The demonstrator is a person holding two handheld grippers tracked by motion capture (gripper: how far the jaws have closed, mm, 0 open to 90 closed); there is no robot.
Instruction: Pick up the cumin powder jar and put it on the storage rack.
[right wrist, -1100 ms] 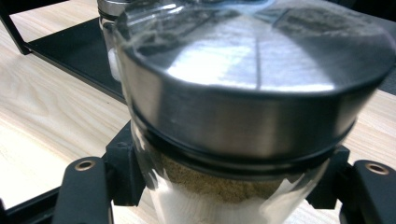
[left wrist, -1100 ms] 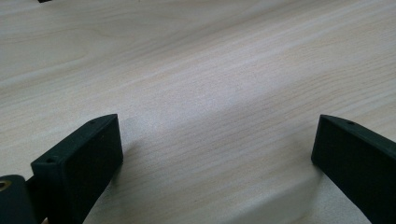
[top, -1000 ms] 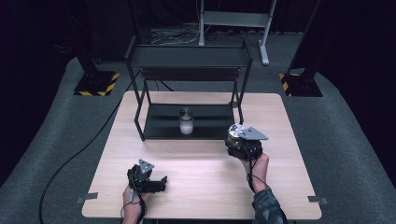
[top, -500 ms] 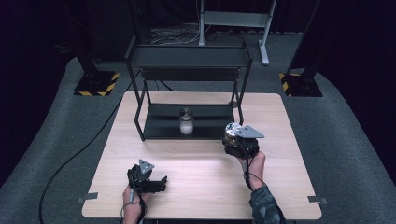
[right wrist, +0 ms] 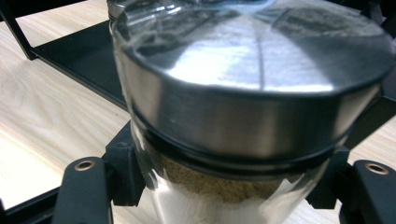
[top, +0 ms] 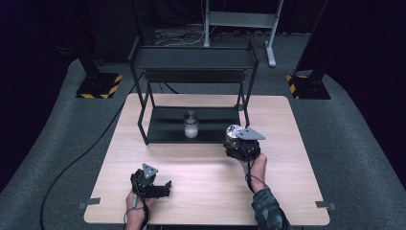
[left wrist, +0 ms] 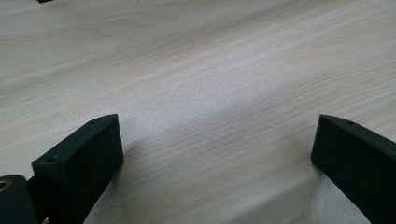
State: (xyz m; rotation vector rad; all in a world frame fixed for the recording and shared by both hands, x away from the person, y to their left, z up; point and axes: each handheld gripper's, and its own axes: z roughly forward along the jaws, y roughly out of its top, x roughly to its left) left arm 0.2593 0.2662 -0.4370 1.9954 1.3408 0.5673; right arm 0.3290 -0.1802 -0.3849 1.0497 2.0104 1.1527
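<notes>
A glass jar (right wrist: 243, 116) with a shiny metal lid and tan powder inside sits clamped between the fingers (right wrist: 84, 186) of the right gripper (top: 238, 141), held just in front of the black rack (top: 191, 57), by its right front leg. A second, similar jar (top: 190, 124) stands on the rack's bottom shelf. Well in front of the rack, the left gripper (top: 155, 187) rests low over the bare table (top: 210, 191), its fingers (left wrist: 88, 158) spread wide around nothing.
</notes>
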